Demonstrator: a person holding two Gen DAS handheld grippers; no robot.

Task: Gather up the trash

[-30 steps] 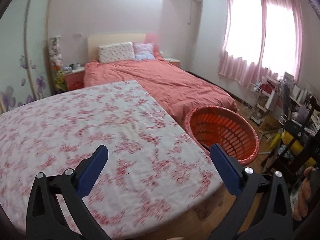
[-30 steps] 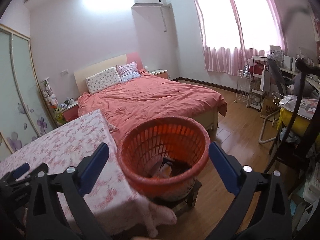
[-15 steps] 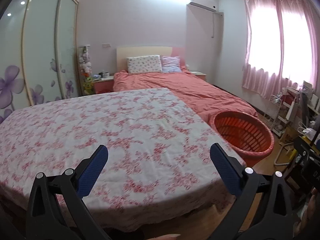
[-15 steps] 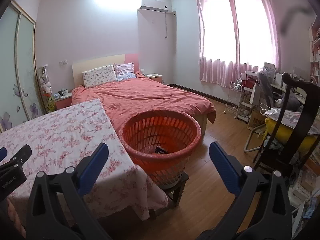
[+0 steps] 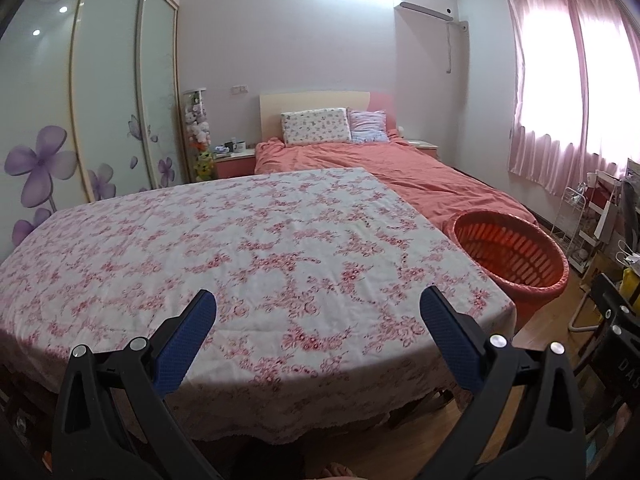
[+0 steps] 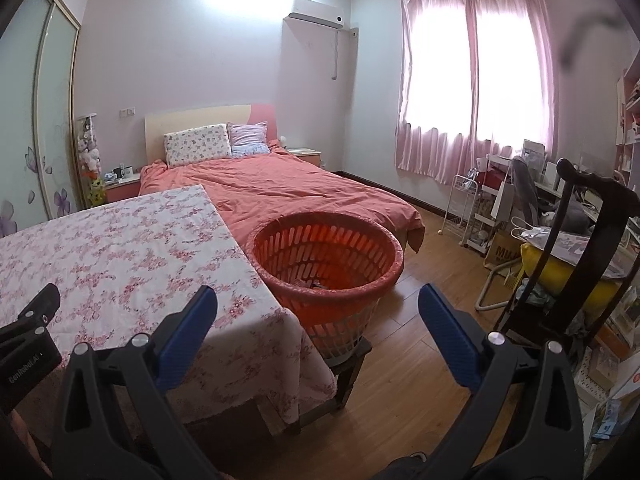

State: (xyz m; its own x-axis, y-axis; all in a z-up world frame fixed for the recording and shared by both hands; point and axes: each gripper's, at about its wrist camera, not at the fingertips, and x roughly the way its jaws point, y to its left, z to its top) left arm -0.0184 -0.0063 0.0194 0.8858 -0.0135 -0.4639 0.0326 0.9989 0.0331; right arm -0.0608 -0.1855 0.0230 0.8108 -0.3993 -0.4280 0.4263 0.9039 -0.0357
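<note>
An orange slatted basket [image 6: 326, 258] stands on a low stool beside the table's right end; it also shows in the left wrist view [image 5: 510, 254]. Some dark trash shows at its bottom. The table [image 5: 240, 248] wears a pink floral cloth and I see no trash on it. My left gripper [image 5: 318, 312] is open and empty, held back from the table's near edge. My right gripper [image 6: 318, 308] is open and empty, held back from the basket, above the table corner and floor.
A bed with a salmon cover [image 6: 280, 188] lies behind the table and basket. A dark wooden chair [image 6: 576, 240] and a cluttered desk stand at right. A wire rack [image 6: 466, 208] stands under the curtained window. Wardrobe doors [image 5: 100, 100] line the left wall. Wooden floor [image 6: 408, 356] lies right of the basket.
Both grippers have pulled back and away from the table and basket, so more of the room shows. The basket looks smaller in both views. Both grippers stay open.
</note>
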